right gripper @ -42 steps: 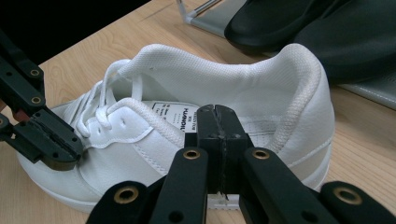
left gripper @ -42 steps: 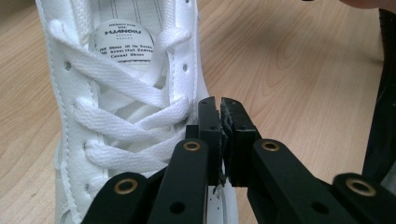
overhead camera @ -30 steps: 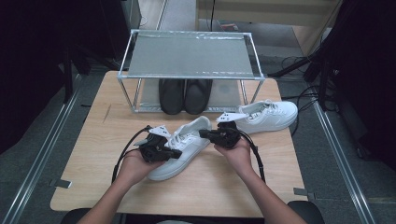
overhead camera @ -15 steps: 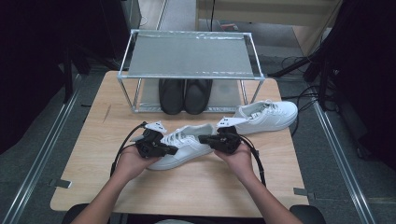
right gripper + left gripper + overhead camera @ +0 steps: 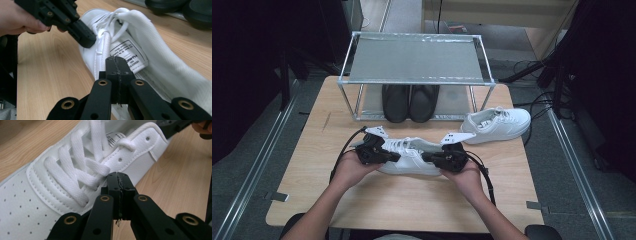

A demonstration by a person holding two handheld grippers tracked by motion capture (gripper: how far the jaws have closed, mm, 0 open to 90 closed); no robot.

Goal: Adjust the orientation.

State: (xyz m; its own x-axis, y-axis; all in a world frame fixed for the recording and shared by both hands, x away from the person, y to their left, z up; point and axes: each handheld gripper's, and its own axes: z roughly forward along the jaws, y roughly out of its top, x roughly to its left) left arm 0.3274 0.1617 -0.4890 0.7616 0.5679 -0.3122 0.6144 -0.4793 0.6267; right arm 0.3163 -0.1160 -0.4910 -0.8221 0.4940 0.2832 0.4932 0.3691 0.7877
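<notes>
Near the counter's [image 5: 362, 200] front-centre, the left hand-held gripper [image 5: 388, 156] is pressing its fully closed jaws against the white sneaker's [image 5: 409, 157] lace area, while the right hand-held gripper [image 5: 428, 158], jaws likewise closed, is touching its tongue label. A second white sneaker [image 5: 497, 125] is lying toward the right edge; black shoes [image 5: 409, 102] are sitting under the metal rack [image 5: 414, 62] at the rear.

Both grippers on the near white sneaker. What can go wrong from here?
1. The left gripper looks shut on a flat white lace of the white lace-up sneaker; pulling may loosen the lacing, not move the shoe.
2. The right gripper sits shut at the opening by the printed tongue label; its grip is unclear, so the heel could slip.
</notes>
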